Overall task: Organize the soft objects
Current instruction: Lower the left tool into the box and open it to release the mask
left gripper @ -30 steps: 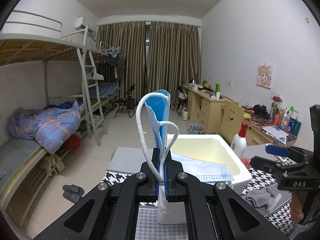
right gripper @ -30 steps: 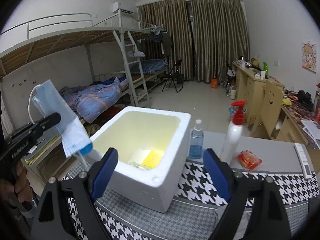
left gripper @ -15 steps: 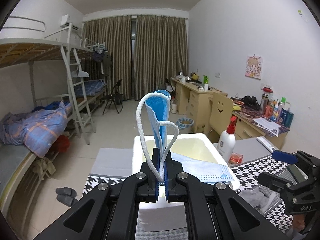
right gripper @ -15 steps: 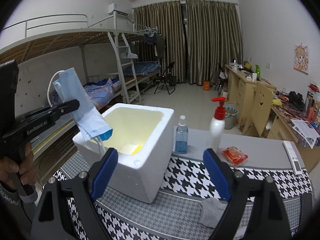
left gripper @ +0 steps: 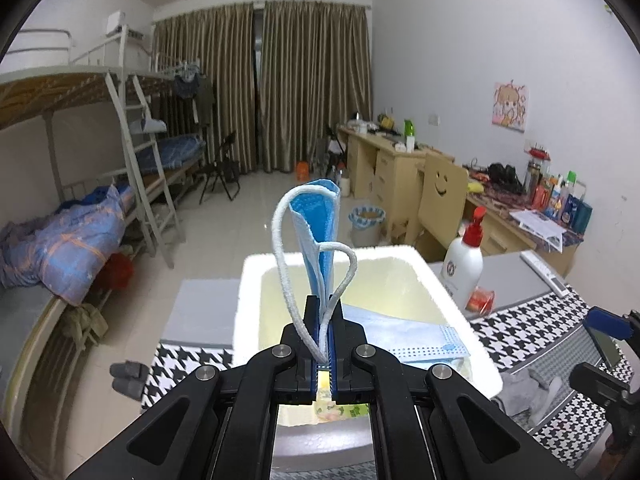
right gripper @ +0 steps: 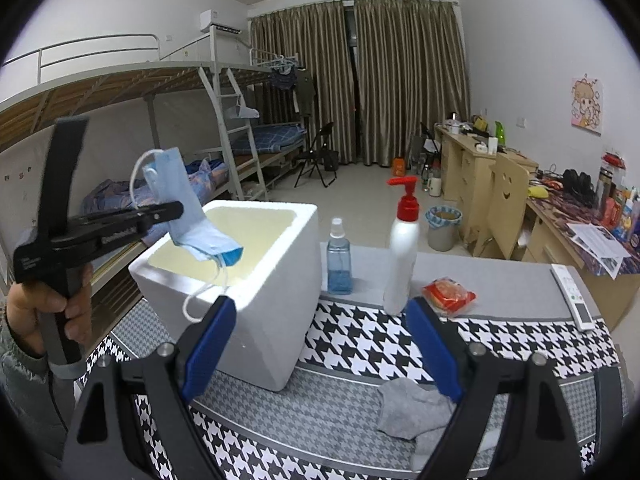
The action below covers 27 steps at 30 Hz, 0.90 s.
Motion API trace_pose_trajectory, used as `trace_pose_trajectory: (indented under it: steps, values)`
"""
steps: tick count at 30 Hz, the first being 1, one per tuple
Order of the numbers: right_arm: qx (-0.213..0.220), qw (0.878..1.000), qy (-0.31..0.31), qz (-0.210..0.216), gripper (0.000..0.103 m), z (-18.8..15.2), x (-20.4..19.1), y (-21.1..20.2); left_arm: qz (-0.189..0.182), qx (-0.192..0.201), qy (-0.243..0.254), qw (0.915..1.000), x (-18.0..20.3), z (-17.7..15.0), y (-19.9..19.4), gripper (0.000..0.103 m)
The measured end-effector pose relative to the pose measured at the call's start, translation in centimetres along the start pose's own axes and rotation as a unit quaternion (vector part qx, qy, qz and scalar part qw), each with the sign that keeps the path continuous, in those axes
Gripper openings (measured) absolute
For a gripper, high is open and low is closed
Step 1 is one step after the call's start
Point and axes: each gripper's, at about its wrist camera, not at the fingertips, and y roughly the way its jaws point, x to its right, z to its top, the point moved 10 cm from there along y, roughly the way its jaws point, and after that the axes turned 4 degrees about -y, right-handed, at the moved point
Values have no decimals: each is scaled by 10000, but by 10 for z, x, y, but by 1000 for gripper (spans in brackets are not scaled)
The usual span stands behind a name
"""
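Note:
My left gripper (left gripper: 325, 312) is shut on a blue face mask (left gripper: 320, 224), held over the open white foam box (left gripper: 404, 254). In the right wrist view the left gripper (right gripper: 176, 210) holds the mask (right gripper: 188, 208) above the box's (right gripper: 276, 280) near-left corner, one ear loop dangling over its rim. My right gripper (right gripper: 320, 336) is open and empty, above the houndstooth table, with a grey sock (right gripper: 416, 408) lying just below and right of it. The sock also shows in the left wrist view (left gripper: 524, 388). Something yellow lies at the box's bottom.
A blue spray bottle (right gripper: 339, 260), a white pump bottle with red top (right gripper: 402, 256), a red snack packet (right gripper: 448, 294) and a white remote (right gripper: 572, 296) sit on the table behind the box. Bunk beds stand left, desks right.
The left gripper has carried the mask forward and over the box opening. The right gripper has drawn back, so the sock and more table show.

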Motion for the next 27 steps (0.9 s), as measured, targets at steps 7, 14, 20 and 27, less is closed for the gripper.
trace_pose_trajectory:
  steps: [7, 14, 20, 27]
  values:
    - [-53, 9999, 88, 22, 90, -5, 6, 3, 255, -195, 253, 9992, 4, -6, 16, 82]
    - [-22, 9999, 124, 1, 90, -6, 10, 0, 336, 45, 130, 9993, -1, 1, 5, 98]
    - [34, 9998, 168, -23, 90, -5, 12, -5, 171, 287, 80, 9994, 5, 5, -11, 102]
    - [49, 9998, 185, -23, 90, -7, 11, -8, 93, 417, 163, 9990, 16, -1, -27, 102]
